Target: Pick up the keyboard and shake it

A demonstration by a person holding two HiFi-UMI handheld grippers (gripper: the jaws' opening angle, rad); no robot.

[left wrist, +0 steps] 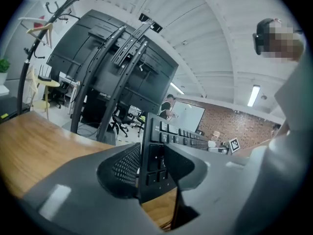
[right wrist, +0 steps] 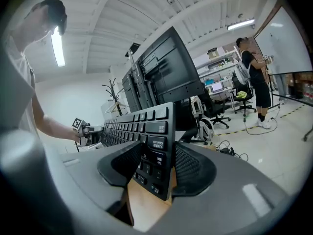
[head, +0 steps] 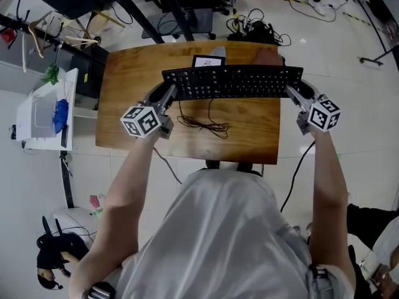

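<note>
Keyboard [head: 232, 81] over cable [head: 201, 125] on table [head: 124, 89]

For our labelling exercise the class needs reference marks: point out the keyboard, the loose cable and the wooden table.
keyboard [head: 230, 83], head view, middle rows of keys.
cable [head: 201, 125], head view, tangled stretch lying on the wood.
table [head: 128, 86], head view, bare wood near its left edge.

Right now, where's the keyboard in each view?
Head view: keyboard at upper centre, lying crosswise over the table.
Left gripper view: lower centre, one end clamped between the jaws.
Right gripper view: centre, the other end clamped between the jaws.
Shared landmark: wooden table, seen below the keyboard in every view.
</note>
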